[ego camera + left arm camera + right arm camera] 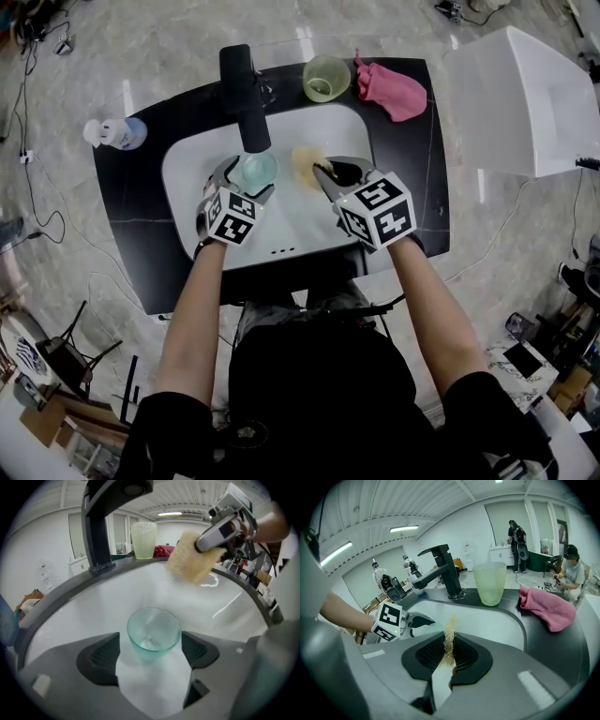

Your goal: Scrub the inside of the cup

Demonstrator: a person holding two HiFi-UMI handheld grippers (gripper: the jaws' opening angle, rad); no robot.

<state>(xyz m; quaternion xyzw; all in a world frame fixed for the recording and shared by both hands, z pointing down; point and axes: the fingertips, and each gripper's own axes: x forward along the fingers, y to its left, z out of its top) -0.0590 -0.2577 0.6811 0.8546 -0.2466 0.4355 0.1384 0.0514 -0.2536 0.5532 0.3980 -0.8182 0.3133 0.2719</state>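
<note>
In the head view the black faucet spout (246, 98) overlaps the far rim of the pale-green translucent cup (256, 172), and the marker cubes hide the jaws. The left claw (152, 651) is clamped on the cup's sides over the white sink basin (225, 597). The cup stands upright, mouth up, its long axis roughly vertical. The right claw (449, 645) pinches a yellow fibrous sponge (450, 630), seen edge-on in its own view. The left gripper view shows the sponge's broad face, apart from the cup.

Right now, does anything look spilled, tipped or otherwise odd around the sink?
Nothing stands out. The left gripper holds the clear cup over the sink, the right gripper holds the sponge beside it, and the green cup stands upright near the pink cloth.
</note>
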